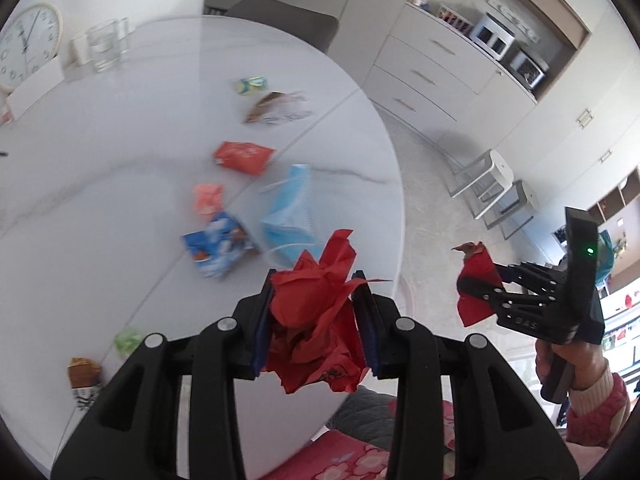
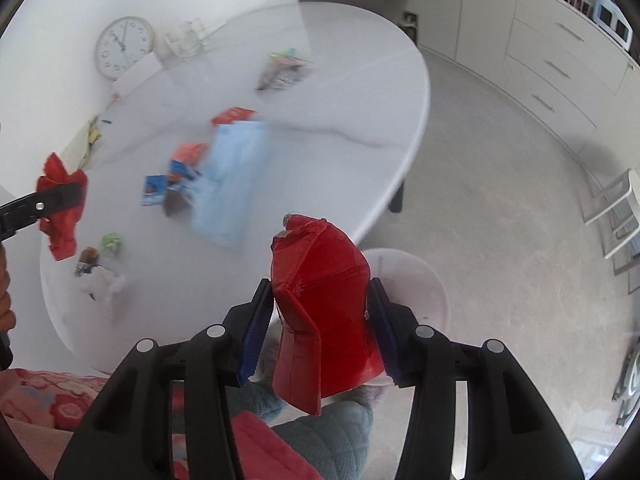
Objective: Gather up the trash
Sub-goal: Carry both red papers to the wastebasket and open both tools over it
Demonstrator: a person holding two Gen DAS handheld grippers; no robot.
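Rt gripper [image 2: 320, 316] clamped on folded red packet [image 2: 324, 312], held above white table [image 2: 360, 92] edge. Lt gripper [image 2: 60, 200] at left edge, gripping crumpled red paper [image 2: 62, 216]. Blue face mask [image 2: 232, 180], wrappers on tabletop, blurred.

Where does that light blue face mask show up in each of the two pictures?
Left wrist view: the face mask lies centre, just beyond the left gripper.
Right wrist view: the mask sits left of centre on the table.
Shared landmark: the wall clock.
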